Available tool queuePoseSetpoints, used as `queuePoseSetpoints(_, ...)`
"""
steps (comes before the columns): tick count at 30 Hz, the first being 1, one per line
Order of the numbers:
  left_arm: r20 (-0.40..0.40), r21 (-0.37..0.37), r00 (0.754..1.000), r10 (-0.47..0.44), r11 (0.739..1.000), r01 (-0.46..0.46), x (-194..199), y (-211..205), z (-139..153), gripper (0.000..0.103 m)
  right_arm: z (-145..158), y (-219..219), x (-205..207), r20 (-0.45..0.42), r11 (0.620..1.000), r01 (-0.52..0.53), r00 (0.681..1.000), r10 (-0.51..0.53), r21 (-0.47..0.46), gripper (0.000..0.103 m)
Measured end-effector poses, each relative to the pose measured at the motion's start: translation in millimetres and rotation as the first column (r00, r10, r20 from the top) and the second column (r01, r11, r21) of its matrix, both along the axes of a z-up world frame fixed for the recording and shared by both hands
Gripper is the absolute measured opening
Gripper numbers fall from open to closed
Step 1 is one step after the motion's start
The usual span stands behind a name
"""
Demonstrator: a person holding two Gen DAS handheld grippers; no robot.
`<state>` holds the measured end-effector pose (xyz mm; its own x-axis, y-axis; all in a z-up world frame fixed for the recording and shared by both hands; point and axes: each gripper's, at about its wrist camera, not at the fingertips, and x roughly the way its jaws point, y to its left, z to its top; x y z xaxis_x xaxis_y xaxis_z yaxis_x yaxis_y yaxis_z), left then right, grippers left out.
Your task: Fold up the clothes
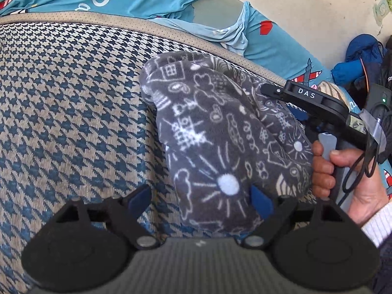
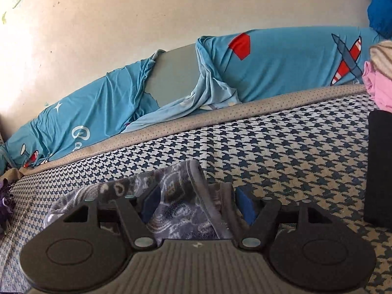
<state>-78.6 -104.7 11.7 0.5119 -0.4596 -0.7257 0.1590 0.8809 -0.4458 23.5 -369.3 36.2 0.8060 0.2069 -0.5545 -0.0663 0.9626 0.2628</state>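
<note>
A houndstooth mattress (image 1: 73, 103) carries one grey fleece (image 1: 220, 134), bunched right of centre; a blue sheet (image 2: 103, 112) lines the plain wall (image 2: 147, 12) behind. Two grippers: the left gripper (image 1: 201, 199) and the right gripper (image 2: 198, 204), both spread around fleece, pads (image 1: 261, 202) apart.

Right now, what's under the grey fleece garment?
The grey fleece garment lies on the houndstooth mattress, which shows all around it. Anything directly beneath the fleece is covered and cannot be seen.
</note>
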Motion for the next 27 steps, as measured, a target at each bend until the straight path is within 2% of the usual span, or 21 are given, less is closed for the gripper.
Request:
queuePoseSetpoints(1,0.000,0.002,1.000,0.002,1.000,-0.002,0,0,0,0.087,-2,0,1,-0.005,1.000,-0.004,1.000,0.004,0.014,0.048)
queuePoseSetpoints(2,0.001,0.005,1.000,0.004,1.000,-0.004,0,0,0,0.088,-2,-1,1,-0.006,1.000,0.003,1.000,-0.003,0.020,0.030)
queuePoseSetpoints(3,0.001,0.007,1.000,0.007,1.000,-0.007,0,0,0,0.088,-3,-1,0,-0.007,1.000,0.012,1.000,-0.012,0.026,0.022)
queuePoseSetpoints(5,-0.003,0.004,1.000,0.011,1.000,-0.011,-1,0,-1,0.089,-4,-3,-1,0.001,0.999,0.028,1.000,-0.028,0.039,0.015)
queuePoseSetpoints(8,-0.002,0.001,1.000,0.015,1.000,-0.015,-1,1,-1,0.089,-1,-6,-8,0.043,0.996,0.064,0.997,-0.067,0.062,0.013)
queuePoseSetpoints(11,0.006,-0.004,1.000,0.019,1.000,-0.019,-2,2,2,0.090,8,-21,-16,0.096,0.972,0.169,0.978,-0.186,0.163,0.012)
queuePoseSetpoints(13,0.010,-0.013,1.000,0.019,1.000,-0.019,-1,3,3,0.091,11,-32,-18,0.100,0.943,0.254,0.955,-0.280,0.213,0.012)
queuePoseSetpoints(15,0.009,-0.019,1.000,0.014,1.000,-0.014,1,2,4,0.092,6,-38,-14,0.066,0.921,0.344,0.931,-0.360,0.183,0.012)
queuePoseSetpoints(17,0.004,-0.008,1.000,0.004,1.000,-0.004,3,-2,3,0.093,-6,-37,-7,0.005,0.910,0.403,0.914,-0.406,0.100,0.012)
queuePoseSetpoints(19,-0.001,0.016,1.000,0.002,1.000,-0.002,6,-7,1,0.096,-17,-32,0,-0.031,0.908,0.415,0.910,-0.414,0.046,0.012)
queuePoseSetpoints(22,-0.017,0.022,1.000,0.012,1.000,-0.011,8,-8,-5,0.099,-21,-22,2,-0.021,0.925,0.379,0.925,-0.380,-0.031,0.014)
queuePoseSetpoints(23,-0.027,0.017,0.999,0.017,1.000,-0.017,9,-7,-8,0.101,-21,-21,1,-0.018,0.926,0.375,0.926,-0.376,-0.040,0.015)
queuePoseSetpoints(27,-0.065,-0.013,0.997,0.043,0.999,-0.044,9,-2,-19,0.101,-14,-27,-9,-0.009,0.927,0.376,0.927,-0.376,0.013,0.023)
